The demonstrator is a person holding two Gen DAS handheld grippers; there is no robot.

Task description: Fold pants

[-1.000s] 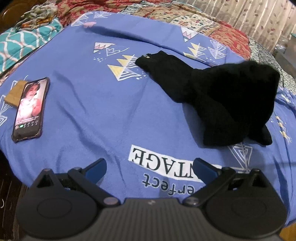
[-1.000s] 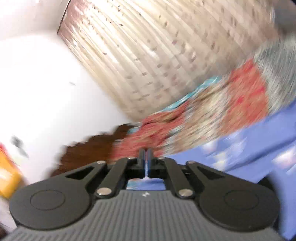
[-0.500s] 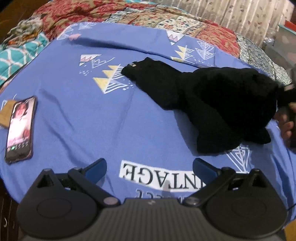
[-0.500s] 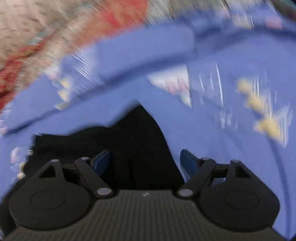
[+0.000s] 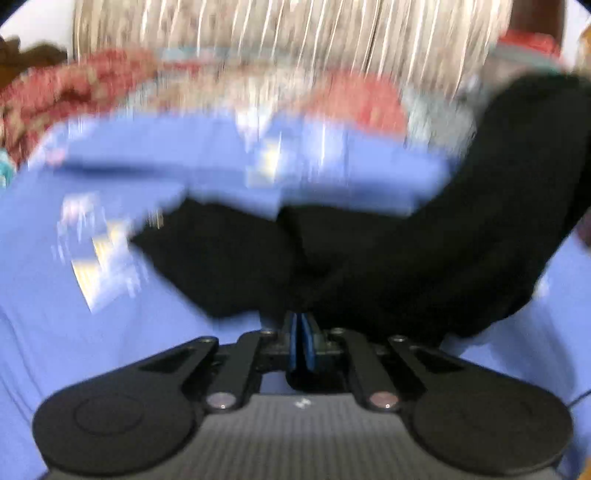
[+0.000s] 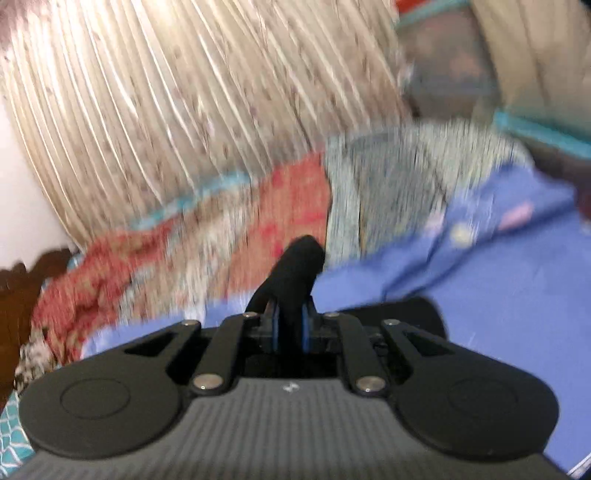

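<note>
Both views are smeared with motion blur, so fine detail is lost.

In the left wrist view, the left tool [image 5: 301, 325] has its blue pads pressed together, and the near edge of the black pants [image 5: 369, 258] meets the pad tips. The blur hides whether cloth sits between the pads, but the fabric touches them and spreads away from that spot. From there the pants run ahead of the tool as a dark mass across the blue bedsheet [image 5: 55, 332], one part reaching off to the left ahead of the tool, another rising up and to the right toward the edge of the view. Beyond the pants lies a red patterned quilt [image 5: 74, 85], and behind it a pale pleated curtain [image 5: 295, 33].

In the right wrist view, the right tool [image 6: 291, 325] is pinching a fold of the pants [image 6: 299, 266] between its blue pads. A rounded hump of black cloth stands up just past the pad tips, and more black fabric shows low to the right of the tool, beside its linkage. The bedsheet [image 6: 498, 277] spreads to the right of the tool, the quilt [image 6: 147, 258] lies ahead and to the left, and the curtain [image 6: 184, 110] fills the upper part of the view. A dark wooden headboard [image 6: 22, 280] shows at the far left.
</note>
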